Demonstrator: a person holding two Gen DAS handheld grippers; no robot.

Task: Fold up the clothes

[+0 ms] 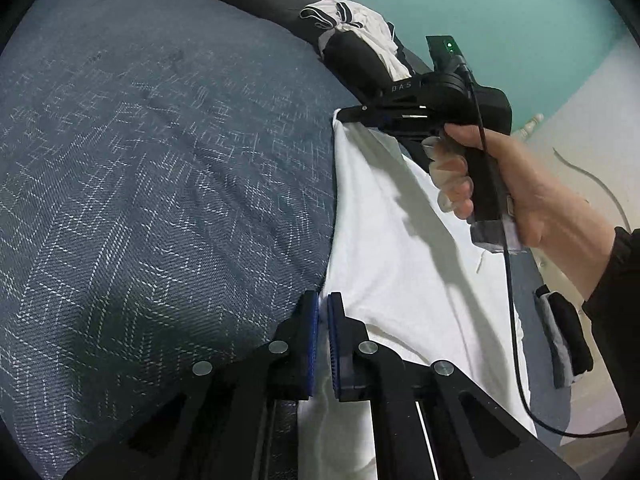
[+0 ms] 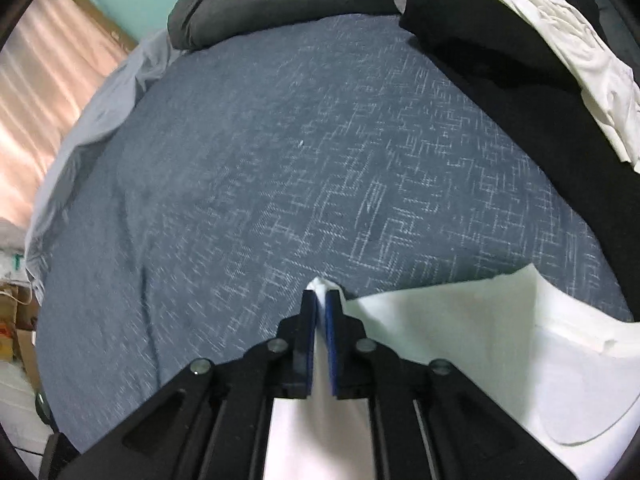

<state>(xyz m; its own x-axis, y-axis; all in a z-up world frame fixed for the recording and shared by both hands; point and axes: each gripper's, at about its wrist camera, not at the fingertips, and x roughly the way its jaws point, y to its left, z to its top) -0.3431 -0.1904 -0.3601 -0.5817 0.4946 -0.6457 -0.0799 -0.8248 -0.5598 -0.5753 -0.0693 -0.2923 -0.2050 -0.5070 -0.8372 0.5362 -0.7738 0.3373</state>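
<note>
My left gripper (image 1: 323, 308) and right gripper (image 2: 321, 300) each pinch a corner of the shirt (image 1: 400, 240); its held edge runs toward one o'clock, bed (image 1: 160, 160) at nine.

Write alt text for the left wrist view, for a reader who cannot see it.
A white cotton garment lies on a dark blue patterned bedspread, pinched at its near edge by the left gripper and at its far corner by the right gripper, held in a person's hand. Black and white clothes are piled behind.
</note>
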